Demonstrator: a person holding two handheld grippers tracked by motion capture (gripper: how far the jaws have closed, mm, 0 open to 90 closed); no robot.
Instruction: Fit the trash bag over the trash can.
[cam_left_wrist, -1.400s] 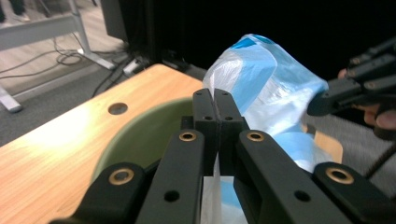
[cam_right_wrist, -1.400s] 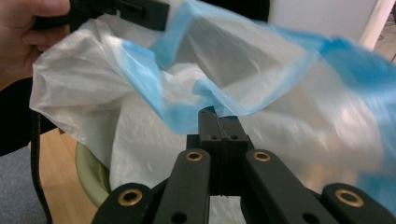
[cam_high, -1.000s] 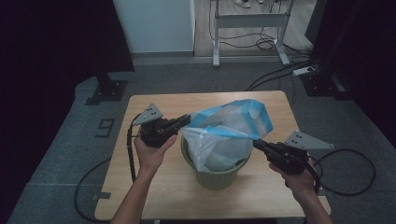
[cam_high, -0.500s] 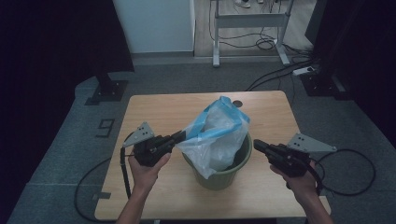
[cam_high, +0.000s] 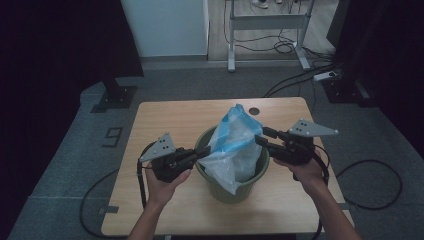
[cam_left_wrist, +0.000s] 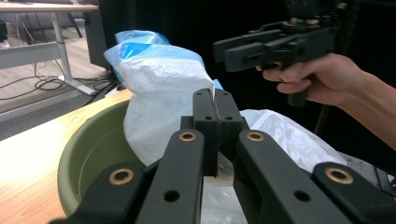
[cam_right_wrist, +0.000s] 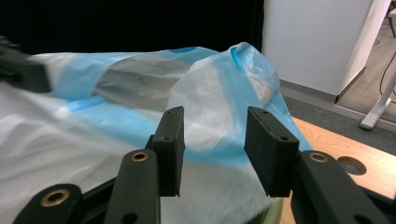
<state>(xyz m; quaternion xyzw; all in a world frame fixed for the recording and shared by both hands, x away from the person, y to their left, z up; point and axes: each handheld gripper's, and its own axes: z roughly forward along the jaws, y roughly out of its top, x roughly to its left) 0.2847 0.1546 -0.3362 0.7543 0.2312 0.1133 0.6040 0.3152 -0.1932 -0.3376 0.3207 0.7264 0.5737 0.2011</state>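
Note:
A white plastic bag with a blue band (cam_high: 235, 145) stands bunched up in a green round bin (cam_high: 232, 192) at the table's middle. My left gripper (cam_high: 204, 150) reaches in over the bin's left rim, shut on a thin edge of the bag (cam_left_wrist: 159, 84); a white sliver shows between its pads (cam_left_wrist: 205, 116). My right gripper (cam_high: 261, 136) hovers at the bin's right rim. Its jaws have just been opening and stand apart (cam_right_wrist: 212, 135), with the bag (cam_right_wrist: 116, 121) just beyond them and nothing pinched. The right gripper (cam_left_wrist: 224, 49) also appears in the left gripper view, above the bag.
The wooden table (cam_high: 165, 120) has a round cable hole (cam_high: 255, 110) behind the bin. The green bin wall (cam_left_wrist: 88, 154) fills the lower left of the left gripper view. Cables (cam_high: 370, 185) trail on the grey floor; a desk frame (cam_high: 232, 35) stands farther back.
The bag, earlier stretched wide between both grippers, now stands bunched over the bin. The right gripper has let go and moved up toward the bin's right rim. The left gripper drew slightly nearer.

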